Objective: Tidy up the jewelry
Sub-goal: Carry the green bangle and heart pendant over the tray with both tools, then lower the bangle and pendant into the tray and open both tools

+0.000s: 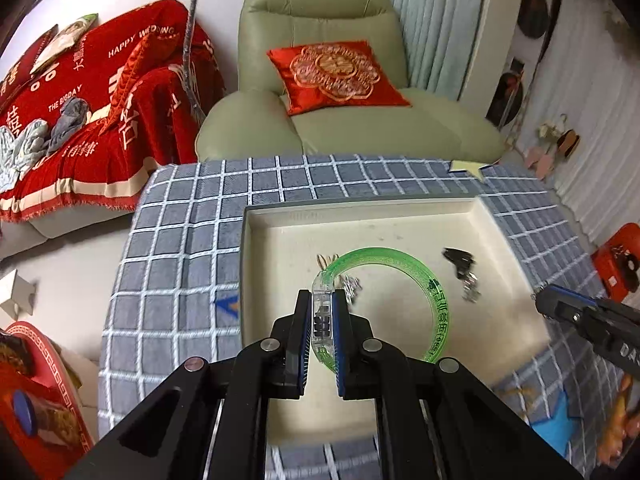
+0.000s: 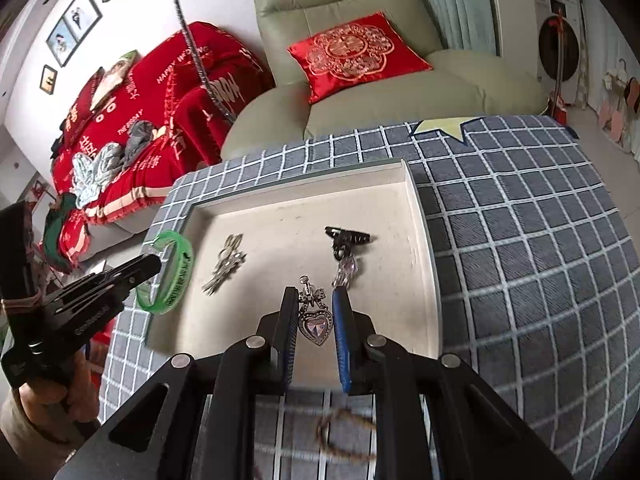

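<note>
My left gripper [image 1: 322,300] is shut on the clear clasp of a green translucent bracelet [image 1: 424,276], held over the left side of a cream tray [image 1: 280,220]; the bracelet also shows in the right wrist view [image 2: 178,276]. My right gripper [image 2: 316,300] is shut on a silver heart-shaped pendant with a pink stone [image 2: 316,326], held over the tray's [image 2: 424,248] front part. In the tray lie a silver rabbit-shaped piece [image 2: 226,262] and a black clip with a clear charm [image 2: 346,240].
The tray sits on a blue checked cloth [image 2: 520,240] over a table. A brown beaded bracelet [image 2: 344,436] lies on the cloth near the front edge. A green armchair with a red cushion [image 1: 336,76] stands behind the table, with a red-covered sofa [image 1: 80,112] to the left.
</note>
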